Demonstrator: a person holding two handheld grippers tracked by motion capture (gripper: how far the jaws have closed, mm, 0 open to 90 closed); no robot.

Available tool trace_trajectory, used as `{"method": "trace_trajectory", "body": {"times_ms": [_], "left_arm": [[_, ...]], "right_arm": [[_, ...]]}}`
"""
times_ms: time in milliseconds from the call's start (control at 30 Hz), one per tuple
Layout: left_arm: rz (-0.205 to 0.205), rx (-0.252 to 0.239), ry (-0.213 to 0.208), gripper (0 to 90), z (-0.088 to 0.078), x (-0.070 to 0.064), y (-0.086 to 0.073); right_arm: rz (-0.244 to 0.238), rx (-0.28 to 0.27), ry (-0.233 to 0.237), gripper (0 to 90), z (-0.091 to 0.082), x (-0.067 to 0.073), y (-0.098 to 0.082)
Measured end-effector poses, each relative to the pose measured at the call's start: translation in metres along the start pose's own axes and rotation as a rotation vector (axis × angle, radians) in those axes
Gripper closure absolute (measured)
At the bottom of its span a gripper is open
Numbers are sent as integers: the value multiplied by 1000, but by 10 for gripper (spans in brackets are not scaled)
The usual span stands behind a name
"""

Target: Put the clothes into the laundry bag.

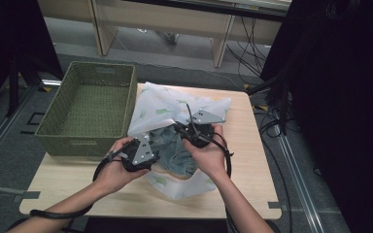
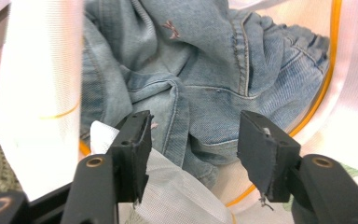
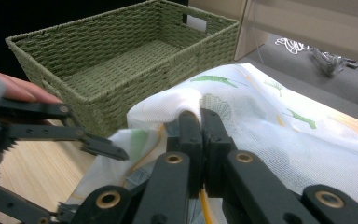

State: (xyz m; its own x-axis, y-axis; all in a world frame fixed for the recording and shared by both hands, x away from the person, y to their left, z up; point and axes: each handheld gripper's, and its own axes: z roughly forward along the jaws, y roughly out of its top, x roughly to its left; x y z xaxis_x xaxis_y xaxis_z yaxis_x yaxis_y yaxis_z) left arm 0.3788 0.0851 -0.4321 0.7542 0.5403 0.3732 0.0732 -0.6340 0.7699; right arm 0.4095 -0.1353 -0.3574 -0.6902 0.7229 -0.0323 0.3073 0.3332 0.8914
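The right gripper (image 3: 200, 122) is clamped on the mesh bag (image 3: 261, 121); the left gripper (image 2: 193, 140) stands apart, jeans (image 2: 191, 70) just ahead.

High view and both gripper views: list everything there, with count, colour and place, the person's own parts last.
Basket: one, green woven, empty, table's left side.
Mesh bag: one, white with green leaf print and yellow trim, table centre, right of the basket.
Jeans: one, light blue denim, inside the bag's opening.
Table: one, light wood, under it all.
Cables: several, black, on the floor beyond the table.
Left gripper: black, jaws open in front of the jeans.
Right gripper: black, shut on the bag's edge.
Hands: two, near table edge.
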Motion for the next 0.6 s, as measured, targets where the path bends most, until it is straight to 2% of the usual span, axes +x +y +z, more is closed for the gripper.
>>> {"method": "trace_trajectory", "body": {"times_ms": [133, 233, 367, 400, 533, 600], "left_arm": [[-30, -22, 63, 476, -11, 5, -1], [-41, 11, 84, 466, -15, 9, -6], [-59, 117, 91, 471, -15, 13, -22], [-55, 144, 91, 481, -14, 13, -26], [-70, 235, 44, 586, -11, 13, -39], [-66, 280, 27, 636, -8, 12, -42]], "right_arm": [[3, 2, 1, 898, 0, -1, 0], [0, 4, 1, 898, 0, 0, 0], [-4, 13, 6, 898, 1, 0, -1], [8, 18, 8, 898, 0, 0, -1], [-2, 20, 5, 898, 1, -1, -2], [-3, 18, 5, 898, 0, -2, -1]]}}
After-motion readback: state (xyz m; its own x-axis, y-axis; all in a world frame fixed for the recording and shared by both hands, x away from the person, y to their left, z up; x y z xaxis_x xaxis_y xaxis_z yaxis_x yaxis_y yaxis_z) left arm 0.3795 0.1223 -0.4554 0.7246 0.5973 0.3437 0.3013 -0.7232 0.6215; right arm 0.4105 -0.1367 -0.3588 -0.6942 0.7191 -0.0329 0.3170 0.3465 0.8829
